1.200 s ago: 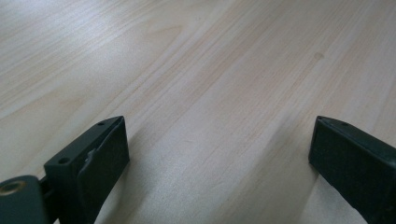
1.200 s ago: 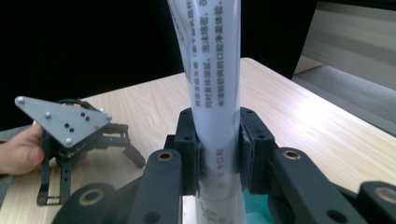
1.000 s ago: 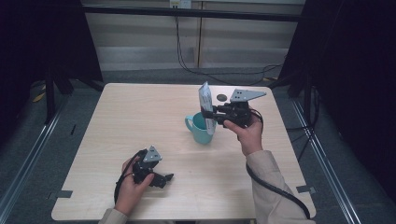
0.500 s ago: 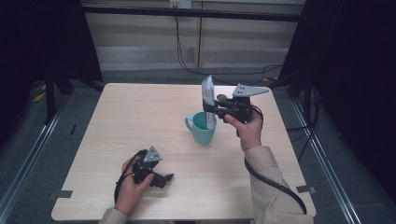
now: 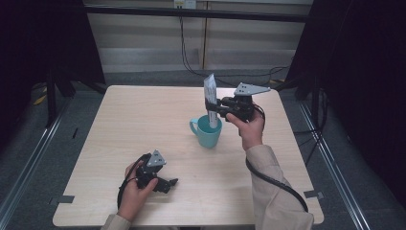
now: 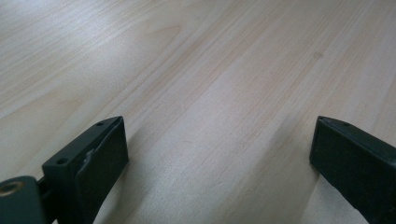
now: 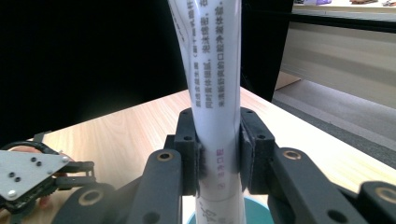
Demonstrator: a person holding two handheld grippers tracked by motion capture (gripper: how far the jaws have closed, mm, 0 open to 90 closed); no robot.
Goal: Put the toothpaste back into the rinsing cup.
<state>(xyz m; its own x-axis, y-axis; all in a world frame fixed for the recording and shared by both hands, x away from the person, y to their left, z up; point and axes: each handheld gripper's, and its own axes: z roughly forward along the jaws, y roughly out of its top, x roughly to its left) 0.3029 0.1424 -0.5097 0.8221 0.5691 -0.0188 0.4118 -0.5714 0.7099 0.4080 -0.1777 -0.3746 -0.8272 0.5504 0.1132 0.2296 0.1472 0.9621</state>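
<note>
Upright, the white tube [image 5: 210, 98] enters the teal mug [image 5: 208, 131].

The person wears light tan sleeves [image 5: 275, 191], and each black claw, left [image 5: 173, 182] and right [image 5: 208, 106], has a grey three-cornered plate with small screws and a black cable.

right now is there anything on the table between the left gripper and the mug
Nothing: in the high view bare table runs from the left gripper to the teal mug.
</note>
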